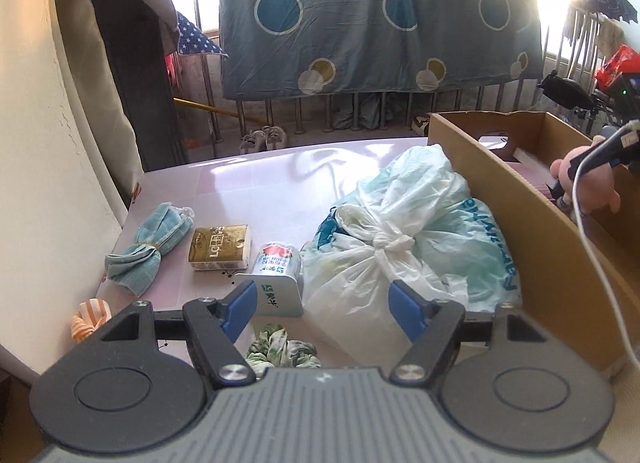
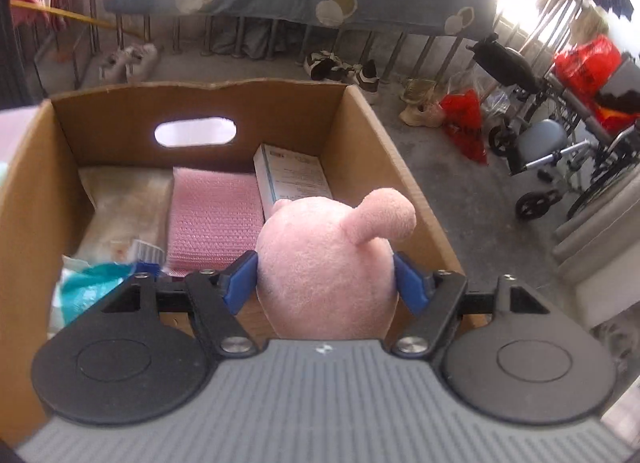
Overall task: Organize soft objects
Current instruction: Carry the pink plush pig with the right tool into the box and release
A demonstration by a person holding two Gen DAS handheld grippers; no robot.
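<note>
My right gripper [image 2: 324, 263] is shut on a pink plush toy [image 2: 328, 259], with a blue pad against each side of it, and holds it over the open cardboard box [image 2: 36, 203]. The same toy [image 1: 592, 187] shows in the left wrist view above the box [image 1: 500, 183]. My left gripper [image 1: 322, 291] stands open and holds nothing. It hovers over the pale table [image 1: 260, 183], just short of a knotted white plastic bag [image 1: 400, 239]. A green patterned scrunchie [image 1: 280, 347] lies under it. A tied blue cloth bundle [image 1: 148, 247] and an orange striped fabric piece [image 1: 90, 317] lie at the left.
A gold packet [image 1: 220, 247] and a tipped-over cup [image 1: 276, 275] lie between the cloth and the bag. Inside the box are a pink bubble sheet [image 2: 212, 215], a white carton [image 2: 292, 175] and a teal bag [image 2: 88, 287]. A wheelchair [image 2: 560, 135] stands on the floor at right.
</note>
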